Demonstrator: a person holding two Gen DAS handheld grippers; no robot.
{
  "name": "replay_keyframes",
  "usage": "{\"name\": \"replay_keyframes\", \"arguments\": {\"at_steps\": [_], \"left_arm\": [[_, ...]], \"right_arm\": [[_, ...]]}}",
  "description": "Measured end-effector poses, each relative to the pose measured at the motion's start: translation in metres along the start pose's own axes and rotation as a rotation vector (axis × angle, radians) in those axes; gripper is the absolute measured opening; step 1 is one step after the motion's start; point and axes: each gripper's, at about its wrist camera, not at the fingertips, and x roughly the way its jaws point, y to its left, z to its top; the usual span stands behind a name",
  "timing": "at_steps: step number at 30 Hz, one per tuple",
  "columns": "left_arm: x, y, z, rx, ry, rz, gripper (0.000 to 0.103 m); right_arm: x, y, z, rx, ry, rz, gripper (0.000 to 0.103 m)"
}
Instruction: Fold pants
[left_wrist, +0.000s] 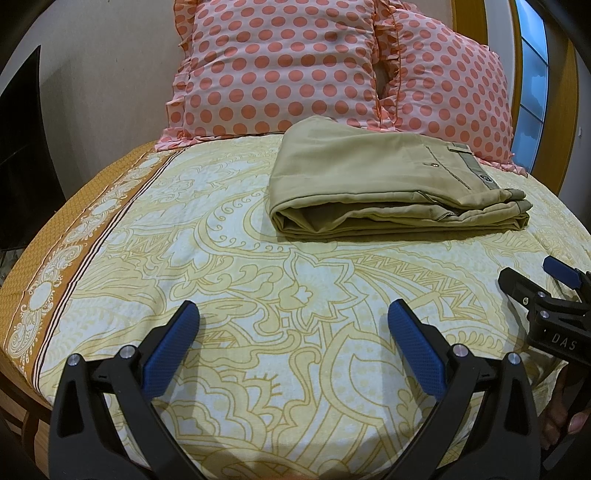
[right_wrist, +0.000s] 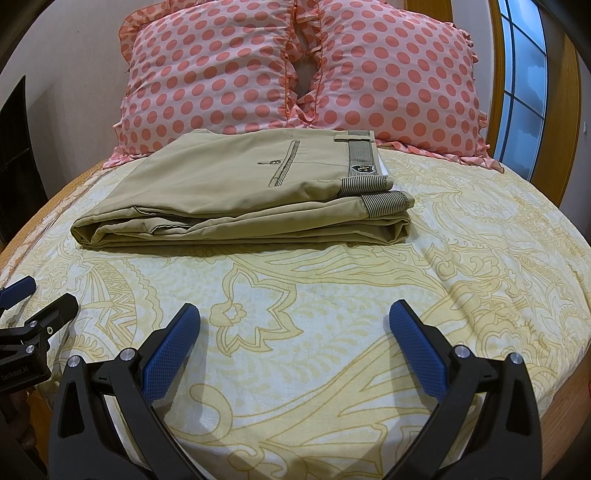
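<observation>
While both claws hover wide open and empty over the near edge of the bed (right_wrist: 332, 369), the left gripper (left_wrist: 293, 317) and right gripper (right_wrist: 294, 317) face the folded khaki pants (right_wrist: 236, 199), which lie toward the head edge, just before two spotted pillows (right_wrist: 207, 70).

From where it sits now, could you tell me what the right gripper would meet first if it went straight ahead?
Most likely the folded khaki pants: the right gripper, jaws open, points across bare bedsheet at them. If angled downward, it would touch the sheet first.
</observation>
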Motion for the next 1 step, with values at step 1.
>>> {"name": "replay_keyframes", "arguments": {"at_steps": [1], "left_arm": [[-0.0001,0.0000,0.0000,-0.001,0.000,0.000,0.101]], "right_arm": [[0.0001,-0.0001,0.0001,0.000,0.000,0.000,0.102]]}}
